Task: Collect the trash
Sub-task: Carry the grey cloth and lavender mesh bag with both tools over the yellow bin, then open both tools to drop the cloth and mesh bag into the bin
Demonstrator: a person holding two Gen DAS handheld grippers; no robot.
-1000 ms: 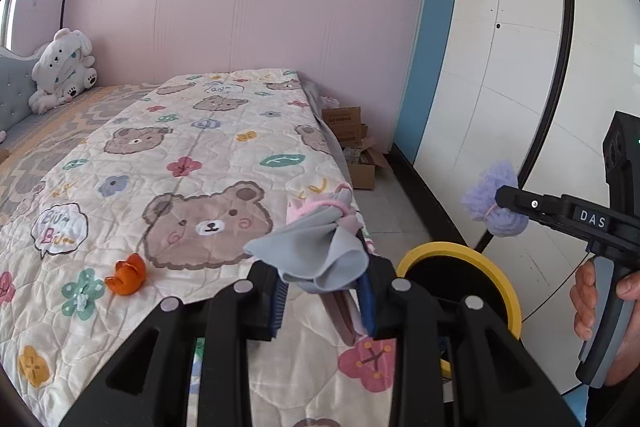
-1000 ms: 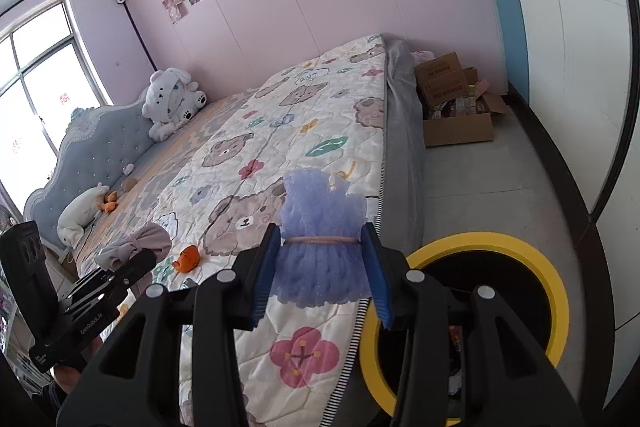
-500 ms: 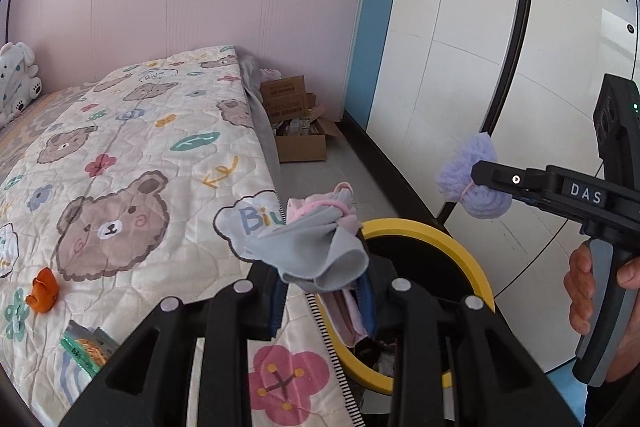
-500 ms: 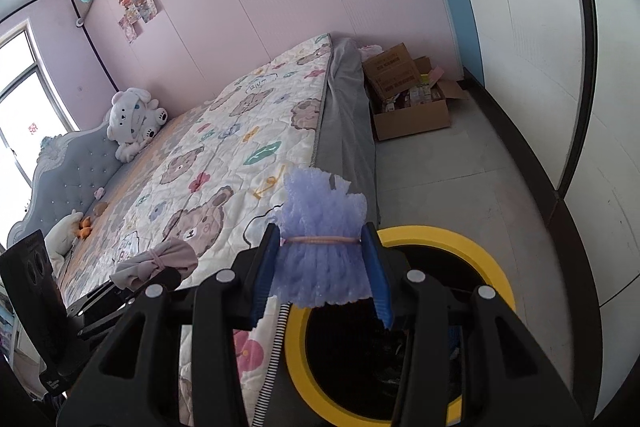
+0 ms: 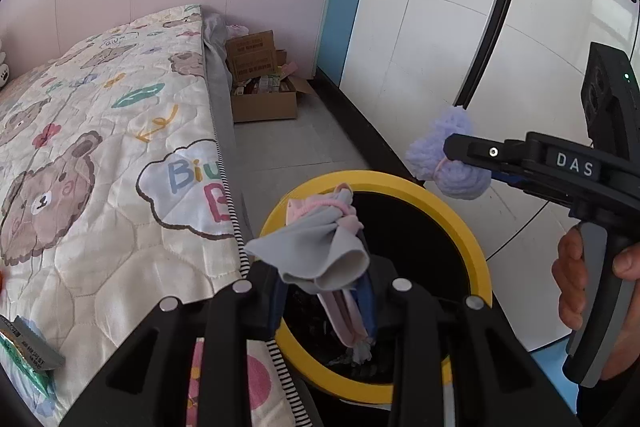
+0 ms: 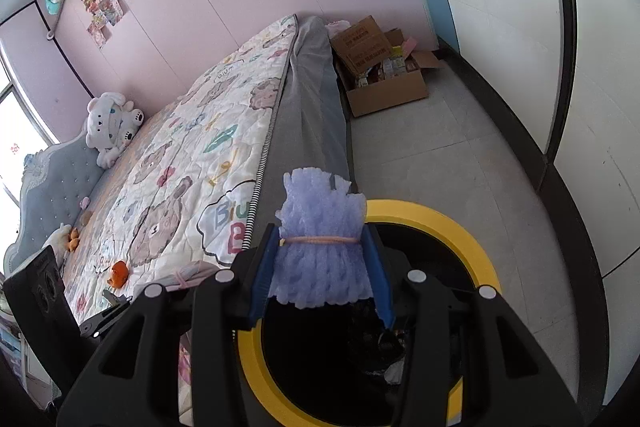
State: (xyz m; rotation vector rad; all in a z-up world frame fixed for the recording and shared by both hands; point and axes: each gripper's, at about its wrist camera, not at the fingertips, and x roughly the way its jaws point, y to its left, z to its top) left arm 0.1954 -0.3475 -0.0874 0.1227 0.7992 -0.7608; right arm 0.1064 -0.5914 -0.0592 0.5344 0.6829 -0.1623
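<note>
Two handheld grippers hang over a round black bin w/ yellow rim (image 5: pixel 476 247), beside the bear-print quilted bed (image 5: pixel 104 155). Left gripper (image 5: pixel 324 291) is clamped on a grey-and-pink cloth bundle tied w/ pink elastic (image 5: pixel 320 247); right gripper (image 6: pixel 320 277) pinches a lilac foam-net wad bound by a pink band (image 6: pixel 320 247) btwn its blue pads.

Bin (image 5: pixel 476 247) on floor right of bed (image 5: pixel 120 163); box (image 5: pixel 264 103) behind.

"DAS" is on the right gripper (image 5: pixel 448 151); "Biu" is on the quilt (image 5: pixel 120 155).
</note>
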